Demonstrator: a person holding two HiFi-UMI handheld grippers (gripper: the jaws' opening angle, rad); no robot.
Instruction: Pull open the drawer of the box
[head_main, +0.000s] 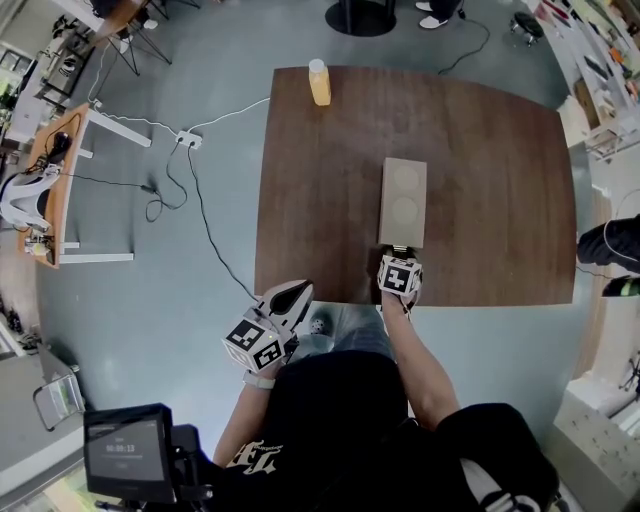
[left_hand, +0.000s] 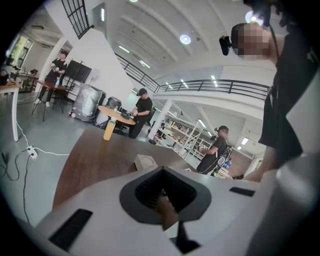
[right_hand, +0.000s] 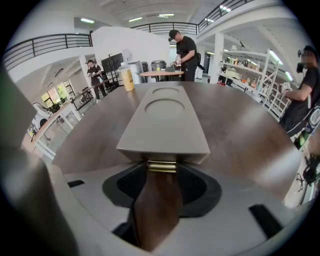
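Head view, near to far: the left gripper (head_main: 298, 291) hangs off the table (head_main: 500, 200), behind and to the left of the right fingers. Its own fingers (left_hand: 145, 187) are closed to a thin slit with nothing between them. It is probably parked there because one straight pull needs no second hold. The right gripper (head_main: 399, 258) sits over the near table edge with its fingers (right_hand: 200, 187) drawn narrow onto the brass handle (right_hand: 161, 166), which lies crosswise at the fingertips. The grip is level and square to the box (right_hand: 165, 120), so a pull would run along the drawer's line of travel and not twist it. The box lies lengthwise straight ahead of the fingertips, touching them only through the handle. The drawer front is mostly hidden behind the fingers. Judging from the handle sitting tight under the box's top edge, the drawer is still shut. An orange bottle (head_main: 319, 82) stands well beyond the box, ahead and to the left of the fingers, clear of the pull.
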